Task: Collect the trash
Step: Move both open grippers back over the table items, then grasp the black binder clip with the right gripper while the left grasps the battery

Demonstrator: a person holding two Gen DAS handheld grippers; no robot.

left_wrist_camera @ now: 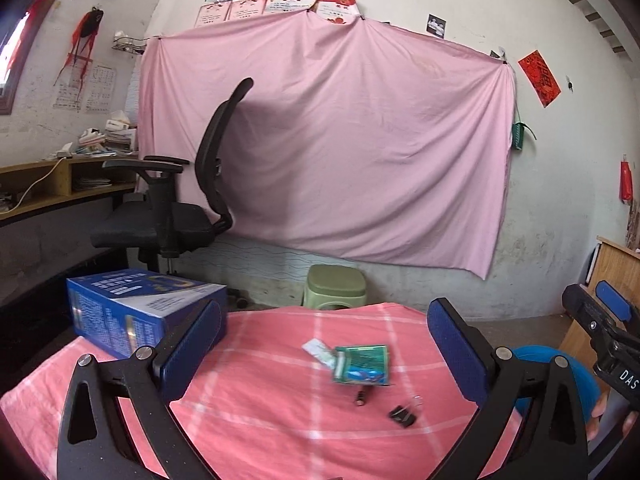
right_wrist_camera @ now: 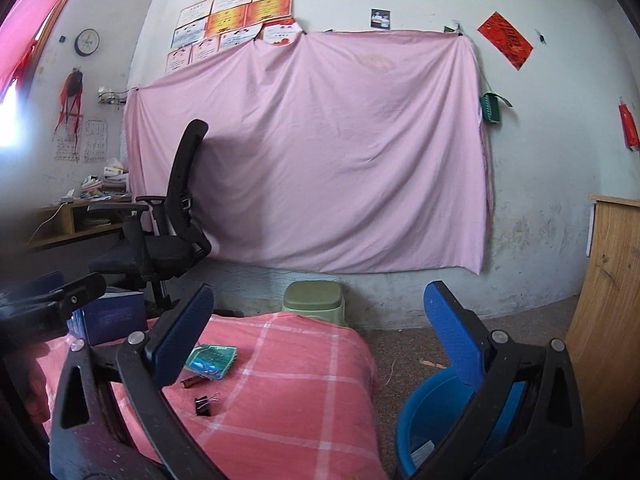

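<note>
A green and blue wrapper (left_wrist_camera: 362,364) lies on the pink checked cloth (left_wrist_camera: 260,420), with a white scrap (left_wrist_camera: 317,350) at its left edge. A small dark battery (left_wrist_camera: 360,397) and a black binder clip (left_wrist_camera: 403,416) lie just in front of it. My left gripper (left_wrist_camera: 324,352) is open and empty above the cloth, the wrapper between its fingers' line. My right gripper (right_wrist_camera: 320,348) is open and empty, over the table's right edge. The wrapper (right_wrist_camera: 211,361), battery (right_wrist_camera: 191,381) and clip (right_wrist_camera: 204,405) sit near its left finger (right_wrist_camera: 180,344). A blue bin (right_wrist_camera: 432,424) stands on the floor.
A blue box (left_wrist_camera: 140,312) lies at the table's far left. A green plastic stool (left_wrist_camera: 334,286) stands beyond the table, a black office chair (left_wrist_camera: 180,208) to the left by a desk. A wooden cabinet (right_wrist_camera: 612,320) stands at right. A pink sheet covers the wall.
</note>
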